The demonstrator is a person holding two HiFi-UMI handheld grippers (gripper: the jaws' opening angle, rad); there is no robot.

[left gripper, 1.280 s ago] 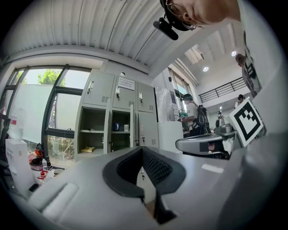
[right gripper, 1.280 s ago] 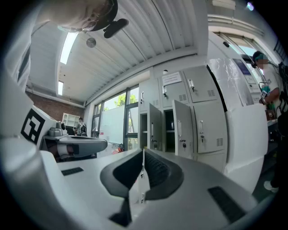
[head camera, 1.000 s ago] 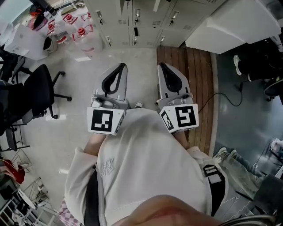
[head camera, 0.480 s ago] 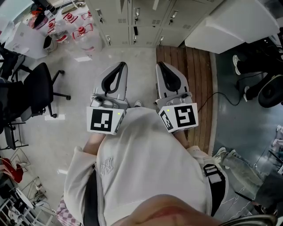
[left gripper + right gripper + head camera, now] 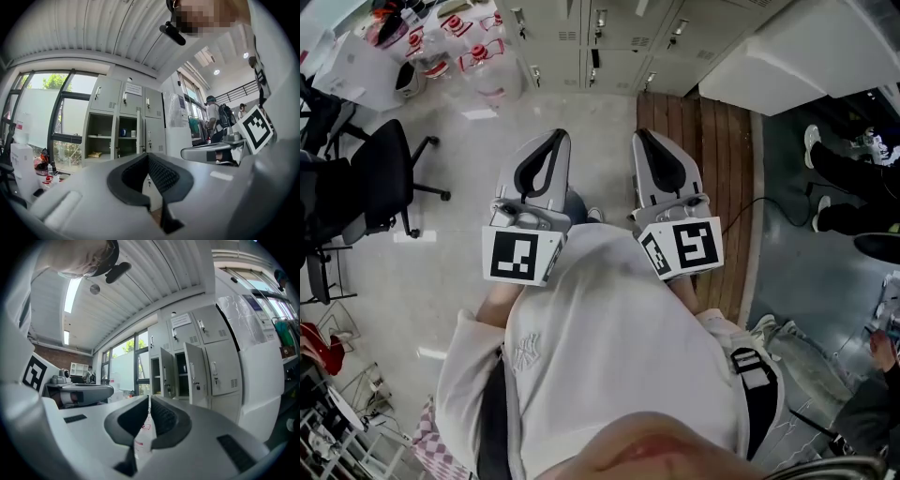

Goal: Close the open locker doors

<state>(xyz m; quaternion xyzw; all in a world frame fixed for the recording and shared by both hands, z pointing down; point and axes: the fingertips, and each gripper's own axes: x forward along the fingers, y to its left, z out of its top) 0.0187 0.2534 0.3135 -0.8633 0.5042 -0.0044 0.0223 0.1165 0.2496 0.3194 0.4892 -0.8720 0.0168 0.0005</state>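
Locker doors (image 5: 194, 372) — two open; left tongs (image 5: 148, 156), right tongs (image 5: 149, 399) closed, empty.

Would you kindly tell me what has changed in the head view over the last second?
The person's leg has swung forward between the grippers, apparently a step toward the lockers; a bystander's legs at the right have shifted. The left gripper and right gripper stayed shut and empty, side by side before the chest; nothing was grasped or released.
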